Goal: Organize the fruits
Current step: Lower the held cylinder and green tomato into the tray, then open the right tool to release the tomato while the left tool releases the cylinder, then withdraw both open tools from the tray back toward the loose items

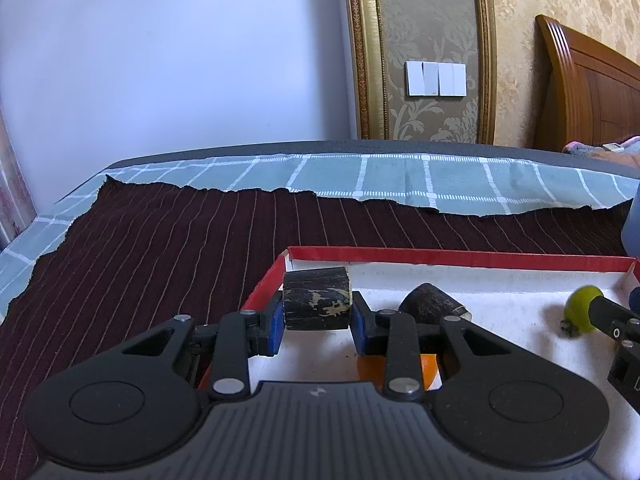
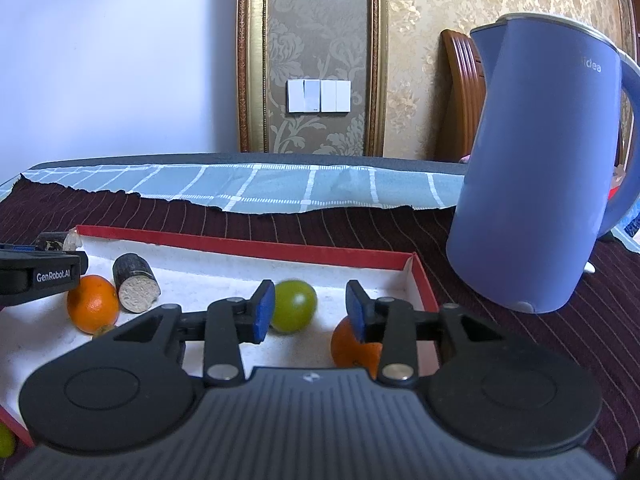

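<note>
A shallow red-rimmed white tray [image 1: 460,258] [image 2: 248,246] lies on the dark striped cloth. My left gripper [image 1: 317,322] is shut on a dark sugarcane piece [image 1: 317,300] at the tray's left corner. A second sugarcane piece [image 1: 430,304] [image 2: 136,282] lies beside it. My right gripper [image 2: 310,310] is open over the tray, with a green fruit [image 2: 294,306] [image 1: 582,306] just past its left finger. One orange [image 2: 93,303] lies at the left and another orange [image 2: 348,346] sits under the right finger. Another green fruit [image 2: 6,442] lies outside the tray.
A tall blue electric kettle [image 2: 536,160] stands right of the tray on the striped cloth [image 1: 160,248]. A teal checked cloth [image 1: 400,180] covers the table's far side. The wall and a wooden headboard [image 1: 592,88] are behind.
</note>
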A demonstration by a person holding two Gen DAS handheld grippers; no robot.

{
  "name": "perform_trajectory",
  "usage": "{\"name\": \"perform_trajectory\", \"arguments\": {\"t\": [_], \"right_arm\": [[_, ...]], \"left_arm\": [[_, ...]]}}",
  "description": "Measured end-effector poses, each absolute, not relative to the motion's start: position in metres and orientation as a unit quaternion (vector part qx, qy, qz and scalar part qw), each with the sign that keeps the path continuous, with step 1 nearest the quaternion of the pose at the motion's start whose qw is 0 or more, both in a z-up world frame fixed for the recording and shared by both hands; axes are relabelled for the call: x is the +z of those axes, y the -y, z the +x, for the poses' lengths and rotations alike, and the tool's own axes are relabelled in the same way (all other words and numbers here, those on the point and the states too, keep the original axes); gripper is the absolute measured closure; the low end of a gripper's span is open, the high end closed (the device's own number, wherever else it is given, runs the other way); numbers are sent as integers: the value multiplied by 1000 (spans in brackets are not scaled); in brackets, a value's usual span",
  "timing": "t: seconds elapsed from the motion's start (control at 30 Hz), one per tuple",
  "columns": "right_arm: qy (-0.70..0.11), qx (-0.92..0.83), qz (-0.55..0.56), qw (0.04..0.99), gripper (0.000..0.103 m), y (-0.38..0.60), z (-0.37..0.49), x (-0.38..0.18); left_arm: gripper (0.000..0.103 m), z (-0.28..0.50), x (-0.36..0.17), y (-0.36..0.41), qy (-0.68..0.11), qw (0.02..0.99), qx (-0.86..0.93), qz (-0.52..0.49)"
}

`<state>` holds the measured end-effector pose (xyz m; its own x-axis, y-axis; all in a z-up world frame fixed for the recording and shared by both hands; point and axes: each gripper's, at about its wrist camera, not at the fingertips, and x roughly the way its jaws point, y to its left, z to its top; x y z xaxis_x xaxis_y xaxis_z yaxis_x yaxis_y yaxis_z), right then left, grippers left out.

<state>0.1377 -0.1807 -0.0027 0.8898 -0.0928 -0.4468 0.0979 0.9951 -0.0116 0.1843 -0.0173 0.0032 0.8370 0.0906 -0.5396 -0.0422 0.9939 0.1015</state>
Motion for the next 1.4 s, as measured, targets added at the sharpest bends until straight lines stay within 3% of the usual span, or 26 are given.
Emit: {"name": "perform_trajectory", "arguments": {"t": [0.23, 0.43, 0.5, 0.63, 0.67, 0.77, 0.93, 1.1, 1.4], "right_arm": [[-222, -52, 1, 974, 56, 179, 134, -3], [-220, -53, 0, 974, 55, 179, 132, -3], [-218, -54, 0, 974, 48, 179, 132, -3], [-214, -56, -4, 975, 39, 178, 129, -3], [-213, -56, -4, 975, 36, 178, 128, -3], [-211, -56, 0, 976, 27, 179, 127, -2], [-212, -57, -7, 976, 23, 177, 126, -3], [-201, -63, -26, 977, 7, 171, 121, -3], [-201, -63, -32, 977, 2, 169, 117, -3]], "left_arm": [[70, 181, 4, 21, -278, 959, 34, 49], [70, 180, 4, 22, -278, 959, 33, 52], [69, 179, 4, 22, -277, 959, 33, 50], [41, 175, 7, 21, -266, 963, 29, 45], [40, 173, 9, 21, -259, 964, 28, 46], [40, 168, 12, 24, -244, 968, 25, 52], [40, 166, 10, 29, -247, 967, 25, 64], [40, 161, 10, 30, -247, 967, 21, 66], [34, 153, 6, 31, -263, 962, 22, 74]]}}
